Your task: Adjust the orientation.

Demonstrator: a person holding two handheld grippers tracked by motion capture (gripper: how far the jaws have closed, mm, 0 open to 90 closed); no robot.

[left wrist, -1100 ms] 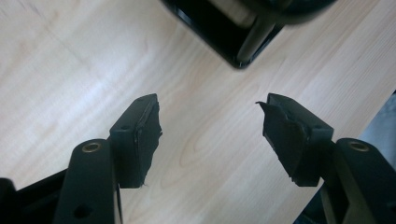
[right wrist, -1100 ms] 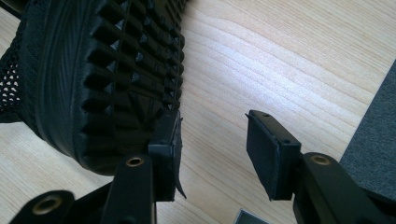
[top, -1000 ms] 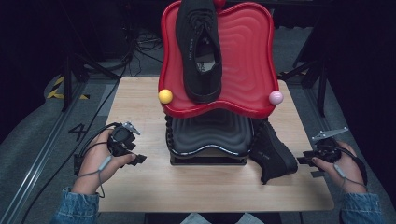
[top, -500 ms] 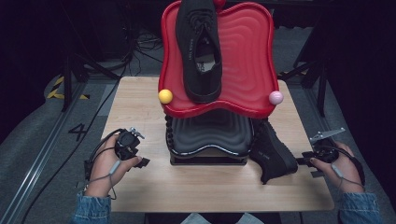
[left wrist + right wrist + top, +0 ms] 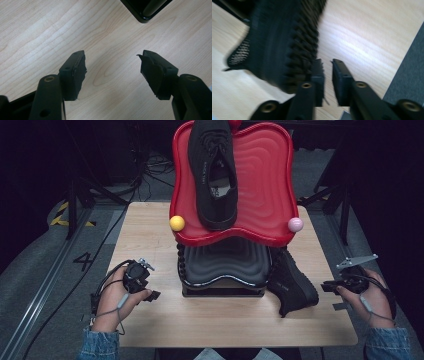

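The black shoe (image 5: 292, 282) lies on the table (image 5: 150, 235) near its right edge, against the black stand (image 5: 222, 270). Beside it, the right gripper (image 5: 327, 286) has just been closing; jaws nearly together, nothing between them. The left gripper (image 5: 152, 295), jaws apart, hovers near the left edge.
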